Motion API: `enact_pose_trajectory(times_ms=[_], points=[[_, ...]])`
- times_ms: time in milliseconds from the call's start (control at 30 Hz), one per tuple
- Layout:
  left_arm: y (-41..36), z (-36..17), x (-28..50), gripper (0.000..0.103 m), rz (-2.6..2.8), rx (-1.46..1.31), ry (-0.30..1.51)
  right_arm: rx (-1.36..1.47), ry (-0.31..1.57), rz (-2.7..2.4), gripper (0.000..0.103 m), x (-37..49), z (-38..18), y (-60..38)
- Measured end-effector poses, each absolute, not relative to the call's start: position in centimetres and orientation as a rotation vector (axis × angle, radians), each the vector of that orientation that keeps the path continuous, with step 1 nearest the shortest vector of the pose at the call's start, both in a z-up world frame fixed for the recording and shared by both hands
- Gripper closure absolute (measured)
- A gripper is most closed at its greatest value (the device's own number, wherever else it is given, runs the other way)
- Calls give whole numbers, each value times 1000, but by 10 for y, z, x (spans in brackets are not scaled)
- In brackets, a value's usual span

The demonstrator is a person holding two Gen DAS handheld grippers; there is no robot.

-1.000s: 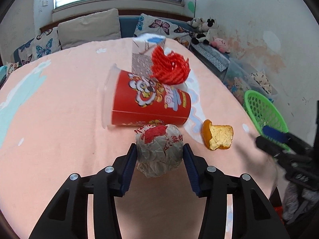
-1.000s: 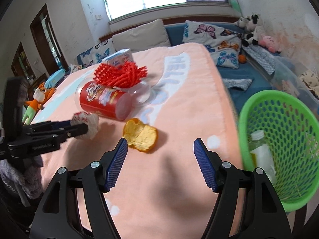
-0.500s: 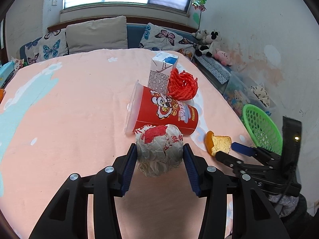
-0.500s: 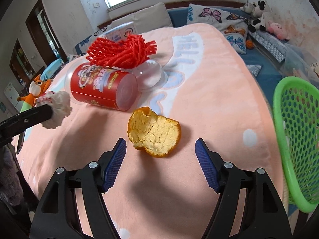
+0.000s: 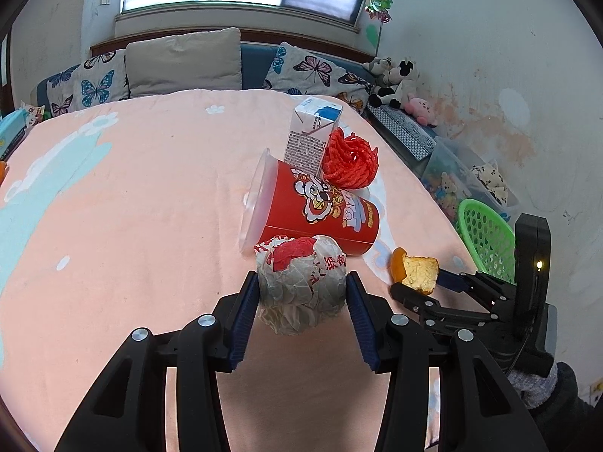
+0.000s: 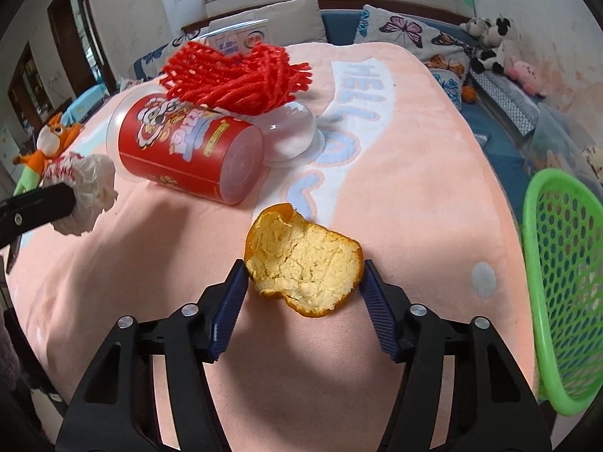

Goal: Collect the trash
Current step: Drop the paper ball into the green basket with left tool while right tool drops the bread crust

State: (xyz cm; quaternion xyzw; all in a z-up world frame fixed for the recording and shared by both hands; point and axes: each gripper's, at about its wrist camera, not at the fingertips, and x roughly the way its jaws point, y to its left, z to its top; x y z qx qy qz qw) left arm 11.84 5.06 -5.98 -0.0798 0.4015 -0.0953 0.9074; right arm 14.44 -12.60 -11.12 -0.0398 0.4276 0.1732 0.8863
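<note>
I see the peel [image 6: 305,267] low in the middle of the right view, between my right gripper [image 6: 304,293] jaws, which are closing (pads at its edges). My left gripper [image 5: 301,309] squeezes a paper ball [image 5: 301,282]. The basket [image 6: 561,301] sits far right.

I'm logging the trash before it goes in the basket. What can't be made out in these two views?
- Green basket: contents, cut off by the right wrist view's edge.
- Milk carton: lower part, behind the red cup.
- Orange peel: whether the closing right tool presses it yet.
</note>
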Motion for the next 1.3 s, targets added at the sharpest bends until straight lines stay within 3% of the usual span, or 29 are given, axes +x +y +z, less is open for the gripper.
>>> enact_pose_trajectory(times_ms=[200, 333, 767, 1300], points=[[46, -58, 115, 57, -204, -156, 823, -85, 872, 375, 59, 142, -108, -128], [46, -54, 116, 57, -209, -153, 816, -60, 873, 392, 63, 140, -103, -131], [24, -42, 121, 57, -261, -124, 804, 3, 809, 401, 65, 119, -74, -160], [-58, -20, 137, 57, -414, -39, 781, 72, 730, 193, 65, 105, -45, -276]])
